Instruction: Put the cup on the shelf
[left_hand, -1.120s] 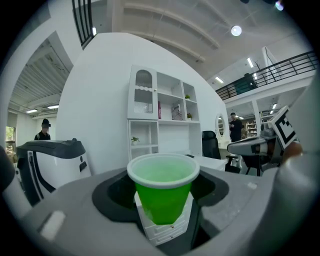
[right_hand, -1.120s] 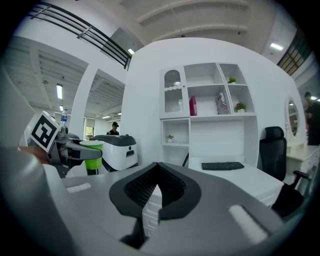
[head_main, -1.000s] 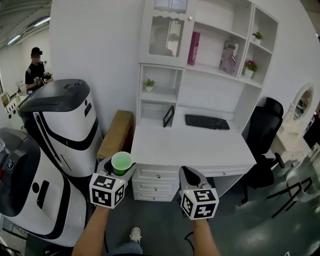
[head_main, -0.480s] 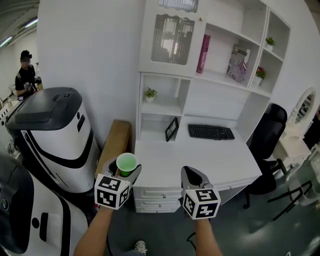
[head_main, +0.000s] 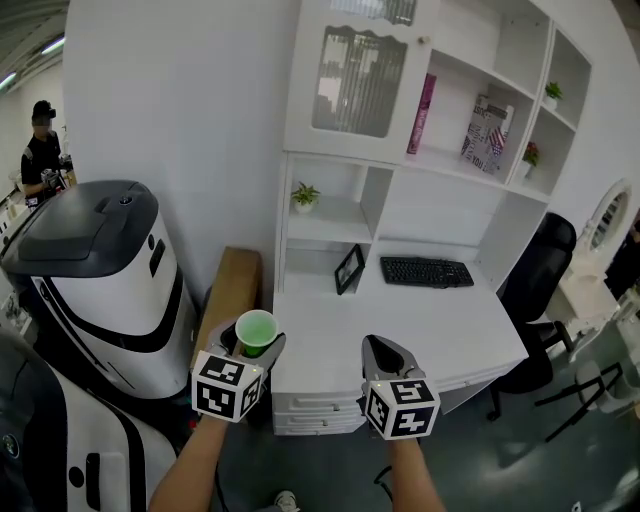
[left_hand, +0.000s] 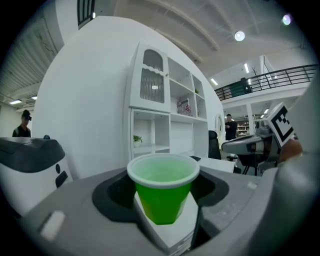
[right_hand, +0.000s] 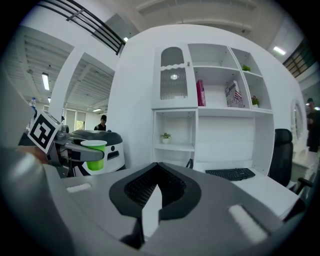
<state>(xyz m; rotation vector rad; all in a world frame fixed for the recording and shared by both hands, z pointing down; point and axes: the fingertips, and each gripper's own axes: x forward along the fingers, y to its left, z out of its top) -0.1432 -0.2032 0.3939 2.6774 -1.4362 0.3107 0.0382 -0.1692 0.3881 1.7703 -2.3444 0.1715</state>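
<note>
Status: grasp is done, placement isn't.

- Left gripper: jaws clamped on the green cup. The cup is upright and looks empty from the left gripper view.
- The cup is in the air off the front-left corner of the bench, between it and the big white machine. It touches nothing but the jaws.
- Right gripper: jaws pressed together with nothing between them, hovering at the bench's front edge. It looks idle.
- The shelf is well apart from the cup, up and back across the bench. The task doesn't say which level. My guess is the low left cubby with the plant, which has bare board beside the pot.

What's left, as I read it: carry the cup forward and up, clear the photo frame on the way in, set the cup flat, then open the jaws and back out. I'd call it roughly a third done, with the transport under way.
</note>
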